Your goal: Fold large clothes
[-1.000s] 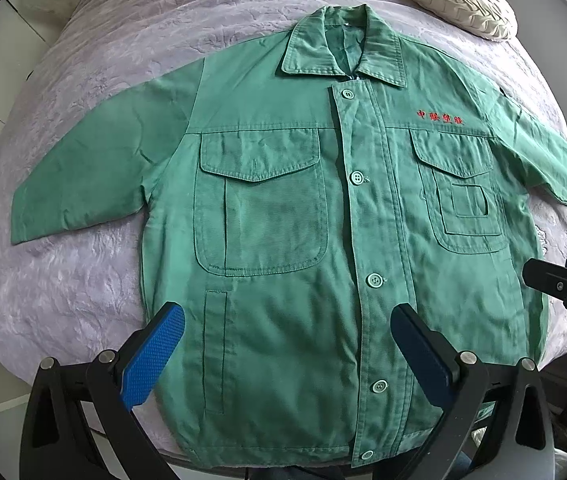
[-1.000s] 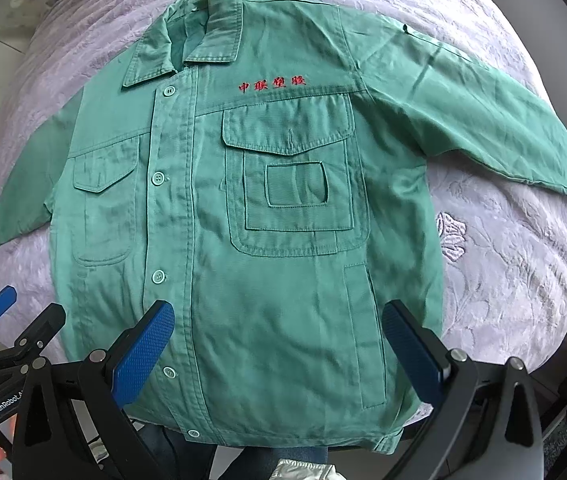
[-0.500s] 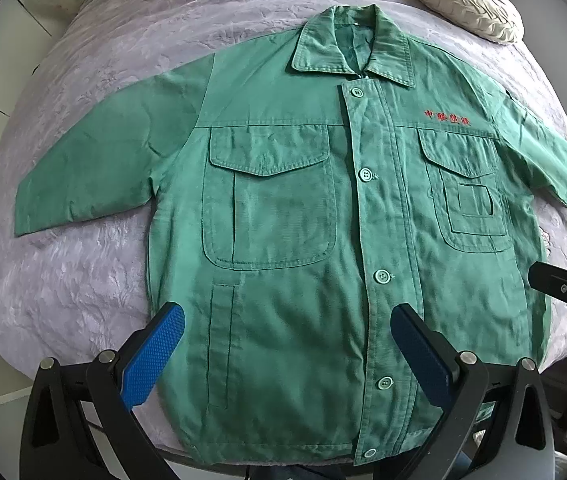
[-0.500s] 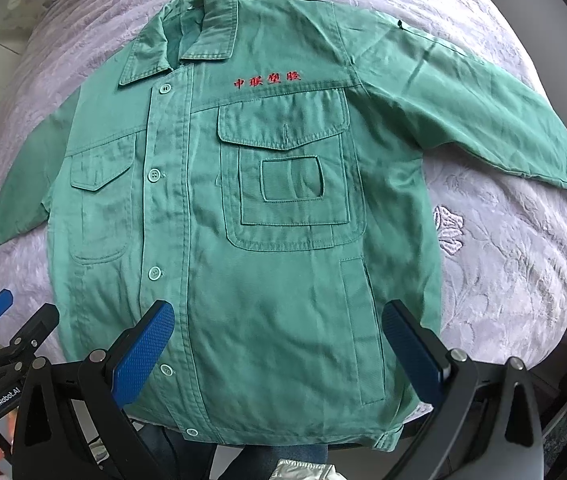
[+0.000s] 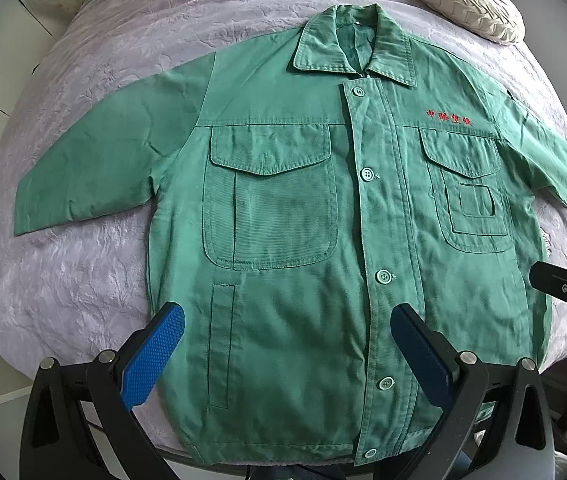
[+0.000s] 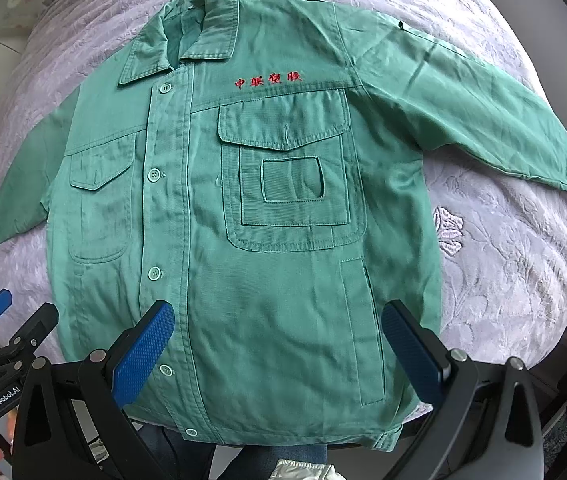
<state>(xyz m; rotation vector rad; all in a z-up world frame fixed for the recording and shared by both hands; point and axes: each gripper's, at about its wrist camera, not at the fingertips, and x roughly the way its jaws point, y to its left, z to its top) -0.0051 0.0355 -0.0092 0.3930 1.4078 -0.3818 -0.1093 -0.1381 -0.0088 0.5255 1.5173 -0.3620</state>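
- Two grippers are being held above the near hem of a green jacket [image 5: 283, 240], and nothing is being gripped by either.
- Wide apart is how the jaws of the left gripper [image 5: 287, 354] are being kept, with the blue pads [image 5: 151, 360] hanging clear of the cloth and the lower front panel lying between and beyond them.
- Equally wide is the spread being shown by the right gripper [image 6: 277, 344], its pads [image 6: 139, 354] empty, with the button placket just ahead of its left finger and a slit pocket ahead of its right one.
- The jacket is being displayed flat and front up on a lilac bedspread [image 5: 83, 280], buttoned, with the collar [image 5: 353, 46] at the far end from both tools.
- Both sleeves are being left spread outward, one far to the left of the left gripper, the other [image 6: 463, 112] far to the right of the right gripper.
- Red embroidered characters [image 6: 268, 80] are being shown above the chest pocket [image 6: 289, 176] straight ahead of the right gripper.
- A cream cushion [image 5: 461, 0] is being seen beyond the collar, far ahead and to the right of the left gripper.
- Each gripper is being caught at the edge of the other's view.
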